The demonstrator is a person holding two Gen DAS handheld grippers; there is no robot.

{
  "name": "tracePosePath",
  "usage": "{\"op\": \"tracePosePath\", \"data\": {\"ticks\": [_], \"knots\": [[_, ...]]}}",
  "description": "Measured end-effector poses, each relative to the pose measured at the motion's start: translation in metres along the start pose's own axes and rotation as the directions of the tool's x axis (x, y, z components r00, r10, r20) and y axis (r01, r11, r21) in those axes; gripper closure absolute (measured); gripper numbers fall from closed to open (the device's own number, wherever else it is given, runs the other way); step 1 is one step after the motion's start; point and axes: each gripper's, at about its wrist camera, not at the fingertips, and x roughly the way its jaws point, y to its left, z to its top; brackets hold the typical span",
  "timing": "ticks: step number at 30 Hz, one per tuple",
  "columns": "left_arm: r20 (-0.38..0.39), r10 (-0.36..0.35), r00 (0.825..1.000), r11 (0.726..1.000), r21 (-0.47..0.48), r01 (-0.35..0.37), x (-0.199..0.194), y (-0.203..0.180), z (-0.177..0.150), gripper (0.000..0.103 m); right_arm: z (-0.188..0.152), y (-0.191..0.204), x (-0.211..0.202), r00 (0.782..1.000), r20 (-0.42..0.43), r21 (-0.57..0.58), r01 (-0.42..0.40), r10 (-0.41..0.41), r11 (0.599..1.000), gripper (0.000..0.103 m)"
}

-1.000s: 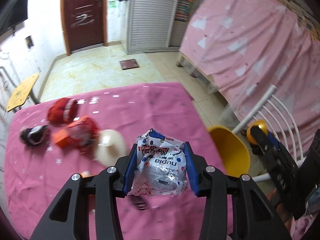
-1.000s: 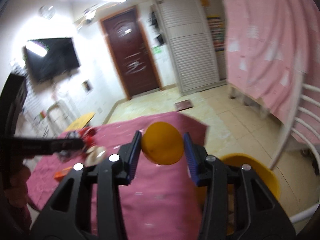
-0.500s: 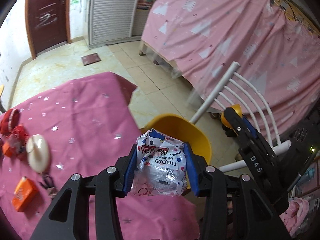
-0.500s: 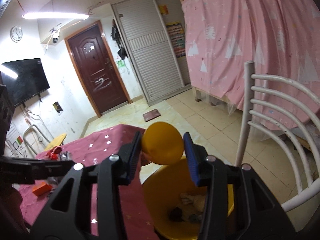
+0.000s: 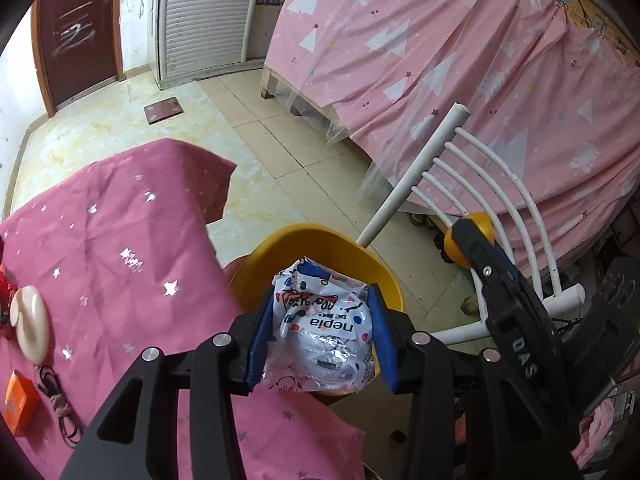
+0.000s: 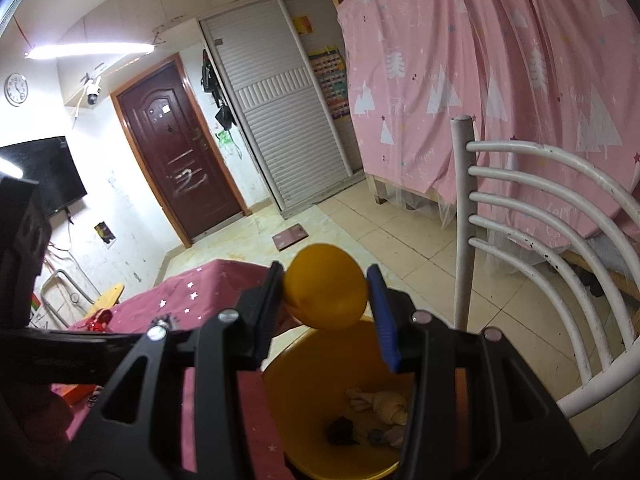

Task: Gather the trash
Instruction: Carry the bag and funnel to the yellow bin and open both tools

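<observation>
My left gripper [image 5: 320, 332] is shut on a crumpled white plastic nepia wrapper [image 5: 322, 330] and holds it above the near rim of the yellow trash bin [image 5: 312, 248], which stands on the floor beside the table. My right gripper [image 6: 326, 292] is shut on an orange fruit [image 6: 326, 286] and holds it above the same bin [image 6: 304, 416]. Peel and scraps lie at the bin's bottom [image 6: 376, 404]. The right gripper also shows in the left wrist view [image 5: 472, 240], to the right of the bin.
The pink starred tablecloth [image 5: 120, 220] covers the table to the left. On it lie a cream oval object [image 5: 30, 328], an orange box [image 5: 20, 404] and a hair tie [image 5: 60, 404]. A white chair [image 5: 480, 184] stands right of the bin. A pink-draped bed [image 5: 460, 60] stands behind.
Both grippers have swung right, from over the table to over the yellow bin. Each still holds its item. The red wrappers on the table have left the left wrist view.
</observation>
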Motion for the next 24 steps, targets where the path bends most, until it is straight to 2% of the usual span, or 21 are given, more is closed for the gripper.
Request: {"op": "tracePosePath", "data": {"ticks": [4,6,9,17,24], "knots": [[0.017,-0.015,1.0,1.0,0.007,0.015,0.005,-0.011,0.01,0.064,-0.001,-0.003,0.0,1.0,-0.002,0.009,0.009,-0.009,1.0,0.062],[0.016,-0.029,0.999,1.0,0.002,0.029,0.007,-0.015,0.015,0.058,-0.001,-0.004,0.0,1.0,-0.004,0.014,0.015,-0.015,1.0,0.061],[0.018,-0.033,0.999,0.999,0.002,0.033,0.007,-0.019,0.017,0.051,-0.001,-0.004,-0.001,1.0,-0.003,0.018,0.02,-0.02,1.0,0.048],[0.031,-0.004,0.999,1.0,-0.014,0.005,-0.005,-0.006,0.013,0.051,-0.003,0.004,0.001,1.0,-0.009,0.004,0.002,-0.002,1.0,0.047],[0.057,0.012,0.998,0.999,-0.041,-0.009,-0.029,0.018,0.008,0.051,-0.008,0.033,0.002,0.999,-0.02,-0.054,-0.042,0.041,0.998,0.047]]}}
